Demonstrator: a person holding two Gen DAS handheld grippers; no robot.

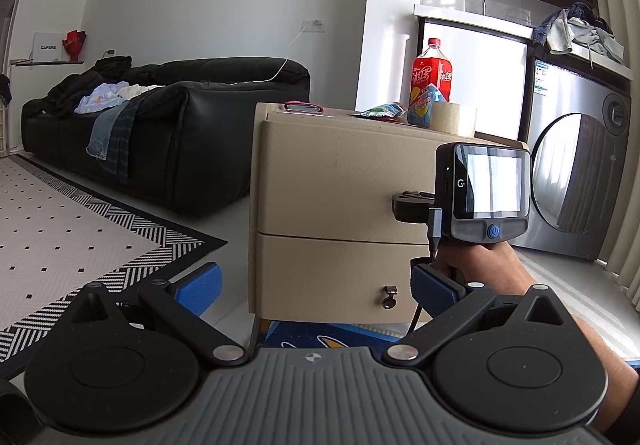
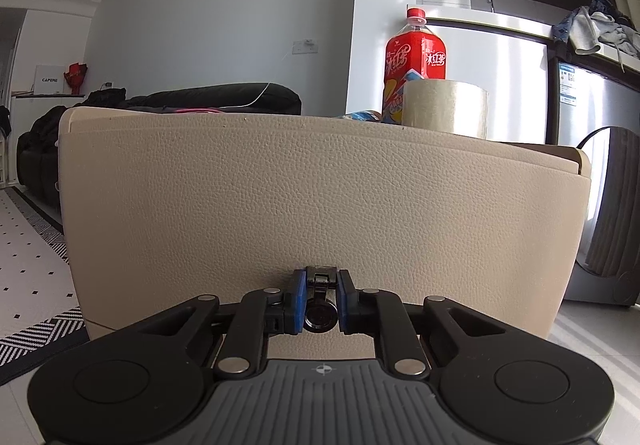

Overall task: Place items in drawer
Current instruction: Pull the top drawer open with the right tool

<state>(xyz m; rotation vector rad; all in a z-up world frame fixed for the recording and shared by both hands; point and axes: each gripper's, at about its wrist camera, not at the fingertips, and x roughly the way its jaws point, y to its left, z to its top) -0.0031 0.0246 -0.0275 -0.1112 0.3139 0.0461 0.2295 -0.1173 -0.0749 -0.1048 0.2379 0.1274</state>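
A beige leather-look nightstand [image 1: 336, 173] has two drawers. My right gripper [image 2: 319, 299] is shut on the dark metal ring pull [image 2: 319, 316] of the top drawer [image 2: 320, 197]; it also shows in the left wrist view [image 1: 416, 205], at that drawer's front. The bottom drawer [image 1: 332, 277] has its own pull [image 1: 389, 297]. On top stand a red drink bottle [image 2: 416, 57], a roll of clear tape [image 2: 446, 107], a blue-yellow packet [image 1: 426, 105], a green packet [image 1: 380, 111] and a pink clip [image 1: 302, 107]. My left gripper [image 1: 316, 291] is open and empty, well short of the nightstand.
A black sofa [image 1: 160, 125] with clothes stands left of the nightstand. A patterned rug [image 1: 80, 221] covers the floor at left. A washing machine [image 1: 576, 181] stands at the right, with clothes piled on the counter above it.
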